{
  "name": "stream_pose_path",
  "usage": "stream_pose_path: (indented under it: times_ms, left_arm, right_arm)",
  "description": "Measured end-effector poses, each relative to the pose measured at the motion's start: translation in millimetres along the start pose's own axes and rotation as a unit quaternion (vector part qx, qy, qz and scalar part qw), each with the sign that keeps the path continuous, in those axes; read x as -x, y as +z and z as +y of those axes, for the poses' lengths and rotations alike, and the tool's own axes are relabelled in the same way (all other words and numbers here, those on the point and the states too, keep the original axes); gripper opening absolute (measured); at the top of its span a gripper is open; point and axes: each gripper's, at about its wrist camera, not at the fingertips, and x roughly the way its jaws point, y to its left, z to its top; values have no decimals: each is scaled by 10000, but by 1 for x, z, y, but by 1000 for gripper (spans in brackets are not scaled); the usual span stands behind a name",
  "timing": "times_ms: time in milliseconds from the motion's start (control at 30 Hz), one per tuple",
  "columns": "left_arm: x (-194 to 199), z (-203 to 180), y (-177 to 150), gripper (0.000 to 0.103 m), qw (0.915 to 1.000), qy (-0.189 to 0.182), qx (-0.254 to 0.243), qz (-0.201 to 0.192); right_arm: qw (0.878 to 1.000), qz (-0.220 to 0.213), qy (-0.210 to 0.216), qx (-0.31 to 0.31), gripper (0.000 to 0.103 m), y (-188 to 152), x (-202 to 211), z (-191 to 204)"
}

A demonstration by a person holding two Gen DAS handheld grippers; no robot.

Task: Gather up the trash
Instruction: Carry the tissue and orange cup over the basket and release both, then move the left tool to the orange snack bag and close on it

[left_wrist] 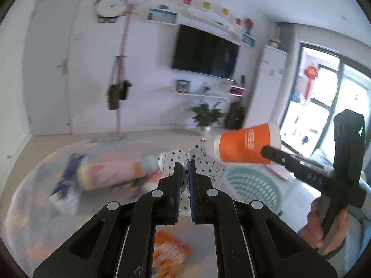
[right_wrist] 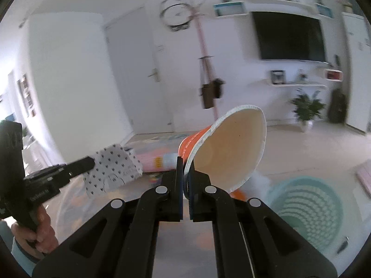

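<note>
My left gripper [left_wrist: 185,164] is shut on a crumpled white paper with black dots [left_wrist: 208,162], held up above the table. The right wrist view shows the same paper [right_wrist: 113,171] hanging from the left gripper [right_wrist: 89,163]. My right gripper [right_wrist: 185,162] is shut on the rim of an orange paper cup [right_wrist: 229,148]. The cup is tilted, its open mouth facing the camera. In the left wrist view the cup [left_wrist: 243,144] lies sideways in the air at the tip of the right gripper [left_wrist: 266,153]. A teal perforated basket [left_wrist: 255,185] [right_wrist: 308,206] sits below both.
A table with a colourful patterned cloth [left_wrist: 46,185] carries a pink package [left_wrist: 111,173] and an orange packet [left_wrist: 171,250]. A person's hand [left_wrist: 313,222] [right_wrist: 39,231] grips each tool. Farther off stand a pink coat stand [left_wrist: 120,81], a wall TV [left_wrist: 204,51] and a potted plant [left_wrist: 206,115].
</note>
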Motion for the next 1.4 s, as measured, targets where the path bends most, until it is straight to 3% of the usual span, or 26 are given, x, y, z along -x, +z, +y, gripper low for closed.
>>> stream_pose_path:
  times_ms: [267, 467, 633, 867, 900, 1000, 1200, 1267, 1300, 1400]
  left_arm:
    - [-86, -76, 12, 5, 9946, -920, -354, 334]
    - [-148, -119, -5, 5, 9878, -1188, -644, 772]
    - [-191, -138, -27, 5, 9801, -1389, -727, 1220]
    - [-228, -147, -49, 6, 9697, -1523, -805, 1732]
    - [-231, -148, -51, 10, 9689, -1510, -808, 1785]
    - [-238, -146, -52, 43, 9705, -1376, -773, 1823]
    - [-232, -133, -49, 49, 9740, -1307, -626, 1739]
    - [-229, -131, -47, 49, 9752, -1290, -594, 1698]
    - [-227, -128, -47, 49, 9759, -1274, -572, 1679]
    - [-217, -125, -45, 49, 9782, -1220, -548, 1592]
  right_arm:
    - [9915, 49, -1055, -765, 2, -18, 21, -100]
    - [9745, 477, -1631, -1469, 2, -46, 13, -167]
    - [9594, 908, -1895, -1879, 2, -74, 2, -205]
    - [9477, 1292, -1975, -2147, 2, -94, -19, -227]
    - [9460, 1361, -2000, -2157, 2, -93, -25, -230]
    - [9429, 1438, -1963, -2273, 3, -95, -30, -235]
    - [9427, 1370, -1890, -2386, 17, -96, -22, -243]
    - [9443, 1281, -1893, -2368, 38, -93, -18, -239]
    - [9452, 1236, -1921, -2332, 42, -91, -16, -237]
    - [9494, 1118, -1851, -2277, 45, -86, -12, -232]
